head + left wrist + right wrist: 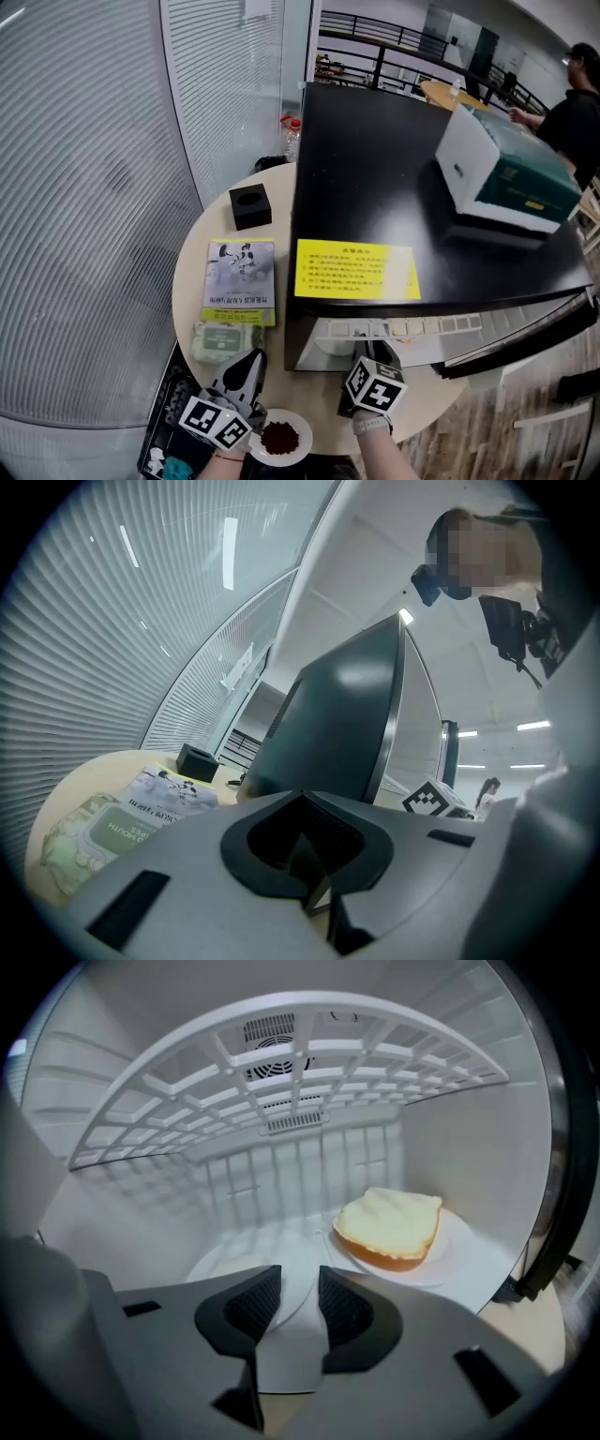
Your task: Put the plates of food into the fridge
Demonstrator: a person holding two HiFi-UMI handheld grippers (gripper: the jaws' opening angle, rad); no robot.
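- The right tool [291,1286] reaches into the open black fridge [375,178]. Its jaws stand a narrow gap apart and press on nothing.
- Through that gap we see the rim of a white plate [230,1265] lying on the fridge floor. We cannot tell what it carries.
- Just beside it, to the right, lies a second plate [461,1246] with a slice of yellow bread [389,1227] (browner along its lower edge). Both sit under the white wire shelf [281,1058].
- The left tool [302,832] has its jaws together with nothing between them. It hangs low over the near side of the round bench [192,281].
- A third plate [298,452], holding dark red food [279,437], sits at the bench's near edge, between the two tools and just beside the left one.
- Left of the fridge, on the bench, lie a black box [250,206], a booklet [241,281] and a green packet [225,339].
- A white and green carton [502,173] rests on top of the fridge.
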